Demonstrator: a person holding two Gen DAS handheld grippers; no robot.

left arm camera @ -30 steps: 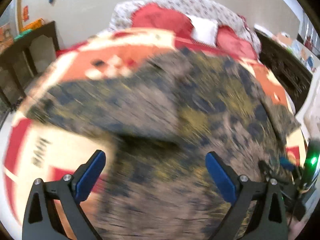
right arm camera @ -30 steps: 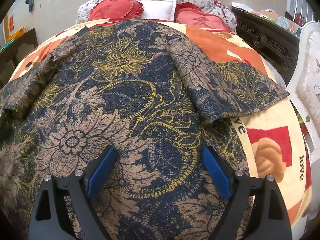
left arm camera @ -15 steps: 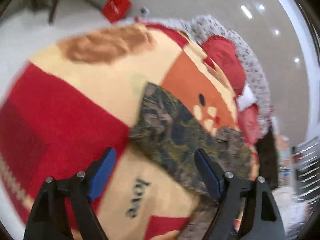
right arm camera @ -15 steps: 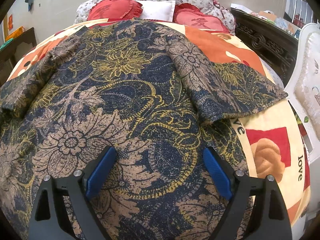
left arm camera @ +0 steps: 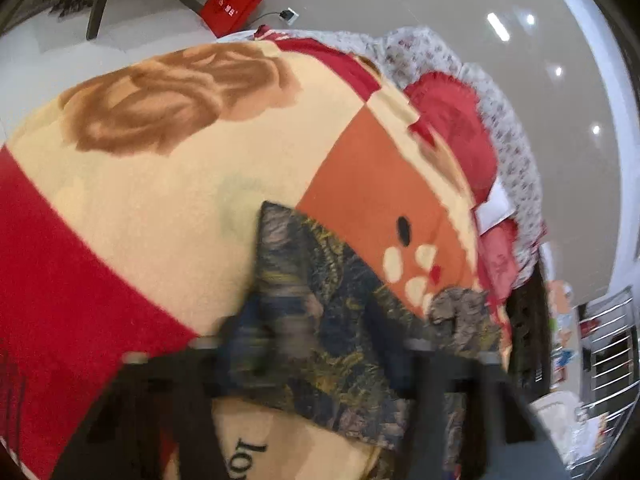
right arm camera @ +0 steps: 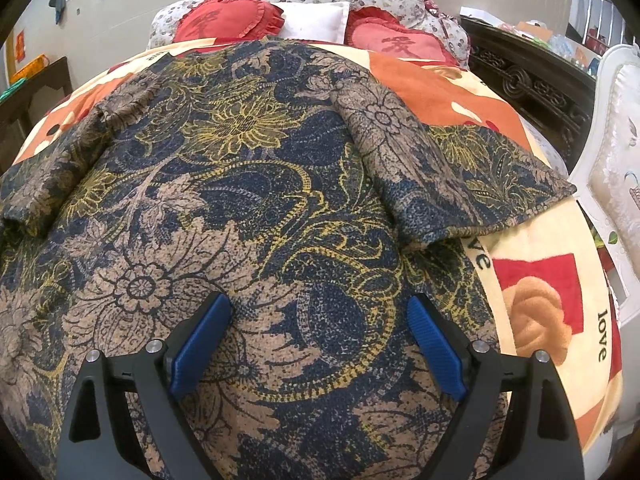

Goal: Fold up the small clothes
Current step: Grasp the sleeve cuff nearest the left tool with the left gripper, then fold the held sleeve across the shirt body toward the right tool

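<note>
A dark blue, tan and yellow floral garment (right arm camera: 256, 184) lies spread flat on a bed, both sleeves folded in over the body. My right gripper (right arm camera: 318, 316) is open and empty, hovering over the garment's lower middle. In the left wrist view the garment's sleeve end (left arm camera: 312, 288) lies on the blanket. My left gripper (left arm camera: 320, 344) is motion-blurred, its jaws wide apart around the sleeve cloth, holding nothing.
A cream, red and orange blanket (right arm camera: 532, 320) covers the bed. Red heart pillows (right arm camera: 228, 20) and a white pillow (right arm camera: 316, 22) sit at the head. A dark carved cabinet (right arm camera: 532, 88) and a white chair (right arm camera: 616, 152) stand to the right. A dark side table (right arm camera: 36, 80) stands left.
My left gripper swung off the garment's body to the left and tilted, now over the sleeve end at the bed's side. The right gripper stayed almost still.
</note>
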